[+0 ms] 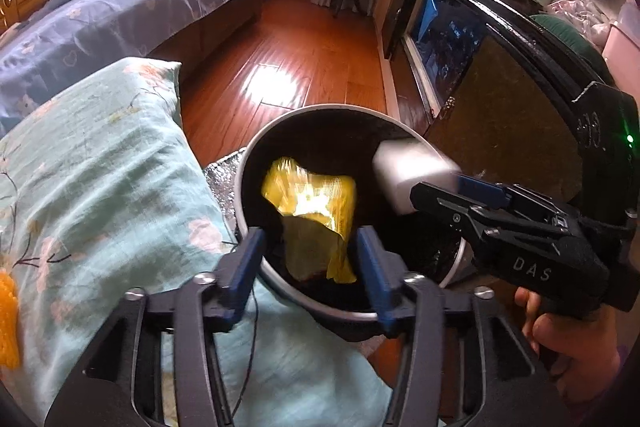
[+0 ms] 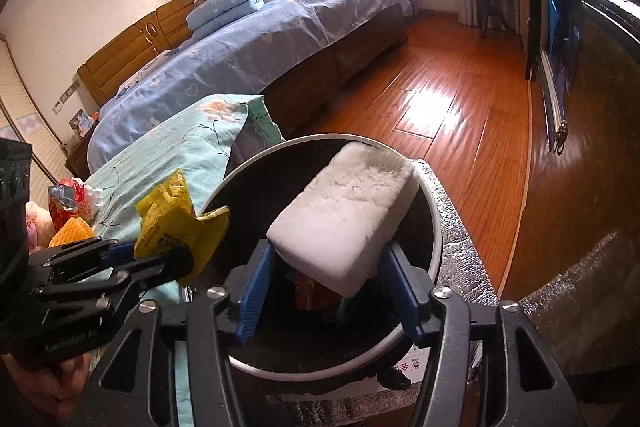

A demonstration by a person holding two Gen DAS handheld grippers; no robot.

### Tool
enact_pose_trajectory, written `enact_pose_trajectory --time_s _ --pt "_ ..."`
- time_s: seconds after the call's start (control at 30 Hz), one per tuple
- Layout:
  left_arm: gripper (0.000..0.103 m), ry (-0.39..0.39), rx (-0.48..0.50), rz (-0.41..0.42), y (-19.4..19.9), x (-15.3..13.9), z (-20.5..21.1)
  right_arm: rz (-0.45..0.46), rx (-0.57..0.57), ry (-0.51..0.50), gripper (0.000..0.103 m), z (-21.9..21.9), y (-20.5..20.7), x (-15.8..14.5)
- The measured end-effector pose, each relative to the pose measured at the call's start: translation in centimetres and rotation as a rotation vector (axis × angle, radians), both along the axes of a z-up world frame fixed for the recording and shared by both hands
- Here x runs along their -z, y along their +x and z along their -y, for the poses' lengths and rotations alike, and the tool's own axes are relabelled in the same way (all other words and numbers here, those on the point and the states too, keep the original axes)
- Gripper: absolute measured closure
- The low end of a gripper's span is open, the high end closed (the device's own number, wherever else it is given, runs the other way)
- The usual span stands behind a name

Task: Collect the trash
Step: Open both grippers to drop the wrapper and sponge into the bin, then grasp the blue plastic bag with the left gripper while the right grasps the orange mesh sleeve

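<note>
Yellow wrapper and white foam block hang over the round bin, each between half-open jaws of the left gripper and right gripper. More trash waits on the bedding.

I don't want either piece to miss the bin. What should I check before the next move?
1. Yellow wrapper over the bin opening: ok.
2. White foam block over the bin opening: ok.
3. Left gripper free of wrapper: ok, gap beside one pad.
4. Right gripper free of block: cannot tell.
5. Bedding cleared: not ok, red packet and orange net remain.
</note>
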State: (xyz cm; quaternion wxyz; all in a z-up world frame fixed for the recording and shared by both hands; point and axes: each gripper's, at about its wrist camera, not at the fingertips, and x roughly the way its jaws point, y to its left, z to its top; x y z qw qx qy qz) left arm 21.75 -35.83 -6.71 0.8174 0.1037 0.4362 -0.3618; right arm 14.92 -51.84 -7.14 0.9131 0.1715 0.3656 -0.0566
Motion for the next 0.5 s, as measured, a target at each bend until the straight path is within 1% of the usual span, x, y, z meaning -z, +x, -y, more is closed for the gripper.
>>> enact_pose_trajectory --time_s 0.03,0.1,0.23,0.3,0.4,0.5 --pt "0.044 0.0 -0.005 0.005 -0.1 -0.1 -0.2 0.002 0.003 0.004 0.044 0.1 -0.1 0.0" --pt "0.044 -0.004 -0.017 0.005 -0.3 -0.1 -1.0 0.008 0.008 0.006 0.036 0.0 -0.2 -0.1" --pt "0.043 -0.016 -0.06 0.002 -0.9 -0.1 -3.1 0.024 0.015 0.022 0.034 -0.3 -0.8 -0.4" --pt "0.042 -0.027 -0.082 0.0 -1.3 -0.1 -4.5 0.038 0.014 0.035 0.024 -0.8 -1.3 -0.6" --pt "0.042 -0.042 -0.125 -0.002 -2.1 0.0 -6.8 0.048 -0.001 0.071 0.015 -1.7 -1.7 -0.8" --pt "0.041 -0.063 -0.171 -0.006 -2.8 0.1 -9.4 0.041 -0.025 0.112 0.014 -2.9 -1.8 -0.7"
